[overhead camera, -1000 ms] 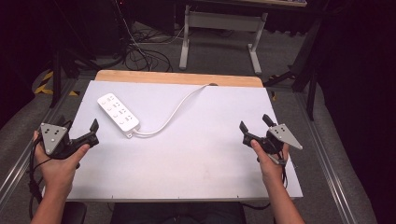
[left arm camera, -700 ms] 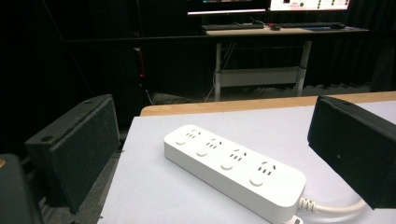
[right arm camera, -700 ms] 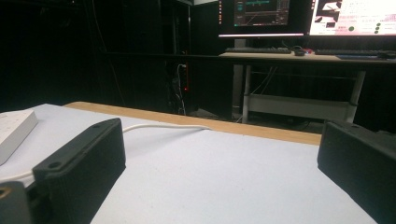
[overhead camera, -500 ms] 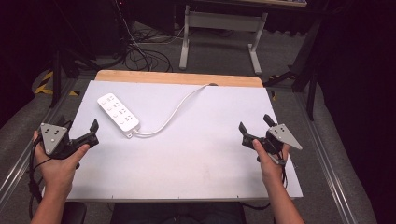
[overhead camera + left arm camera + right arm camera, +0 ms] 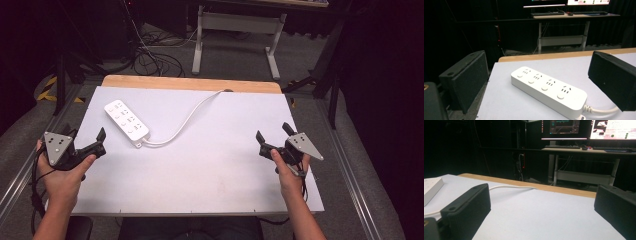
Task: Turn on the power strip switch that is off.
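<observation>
White glossy plastic makes up the long 4-socket power strip, which lies flat on the pale grey worktop toward its far-left corner, set at a slant with its round white cable leaving the nearer end, curving across the surface and dropping over the far edge by the strip of bare wood. The left claw hovers near the left edge, just short of the strip and aimed at it, its 2 black jaws spread wide with nothing between them; in the left gripper view the strip sits framed between those jaws. The right claw hangs near the right edge, well apart from the strip, jaws likewise spread and empty. The strip looks like a rigid, fairly light box that should not flex or crush, but its smooth shell is likely slippery, so a grip across the 2 long sides near the middle seems safest, with the padded jaws squeezing the narrow width. Gripping at the cable end may let the body swing. The cable itself looks soft yet springy, and its drag over the far edge could tug the strip back or twist it when lifted.
</observation>
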